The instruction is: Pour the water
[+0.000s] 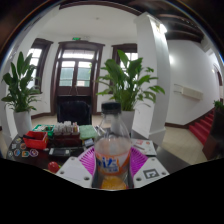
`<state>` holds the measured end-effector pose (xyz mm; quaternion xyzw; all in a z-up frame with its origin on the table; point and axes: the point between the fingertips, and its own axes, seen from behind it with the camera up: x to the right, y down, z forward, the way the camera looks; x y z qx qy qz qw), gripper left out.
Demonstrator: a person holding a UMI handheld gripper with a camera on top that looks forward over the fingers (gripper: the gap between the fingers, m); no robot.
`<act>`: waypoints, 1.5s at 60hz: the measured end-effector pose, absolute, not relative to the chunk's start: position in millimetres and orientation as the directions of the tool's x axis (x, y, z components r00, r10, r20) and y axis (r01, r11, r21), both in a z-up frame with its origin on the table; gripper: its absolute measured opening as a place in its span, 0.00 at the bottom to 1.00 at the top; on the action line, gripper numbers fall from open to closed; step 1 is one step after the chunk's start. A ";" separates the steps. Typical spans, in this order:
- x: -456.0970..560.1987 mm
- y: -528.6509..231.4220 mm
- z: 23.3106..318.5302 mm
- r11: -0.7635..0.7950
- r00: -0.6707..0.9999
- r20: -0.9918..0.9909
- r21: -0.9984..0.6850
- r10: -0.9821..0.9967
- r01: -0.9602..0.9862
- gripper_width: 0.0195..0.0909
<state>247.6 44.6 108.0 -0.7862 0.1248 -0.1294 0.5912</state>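
Your gripper [112, 168] points level and forward into the room, and its two fingers rise from below with their magenta pads [88, 160] turned inward against a clear plastic bottle [112, 150]. Both pads press the bottle's sides, so you are clamped on it, and it stands upright between the fingers. The bottle has a dark cap and a pale orange tint in its lower part, and its neck reaches up in front of the dark cabinet under the window. Just beyond the fingers, to the left of the bottle, the table [62, 152] carries a clutter of small things: a red box [37, 141], a green item [88, 131] and a small red ball [54, 166] nearest you. Two large potted plants [130, 85] stand farther back, one at each side of the dark-framed window [76, 70]. White walls and a pillar close the room behind them.
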 end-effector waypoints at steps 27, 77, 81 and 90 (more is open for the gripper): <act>254.6 32.8 105.1 -0.200 0.933 -0.102 -0.963 -0.345 -0.180 0.54; 122.4 -153.0 160.6 -0.254 0.993 -0.063 -0.964 -0.095 -0.086 0.82; 110.8 -159.6 168.2 -0.257 0.996 -0.046 -0.964 -0.072 -0.063 0.82; 97.4 -164.8 180.6 -0.244 0.998 -0.033 -0.969 -0.044 -0.042 0.81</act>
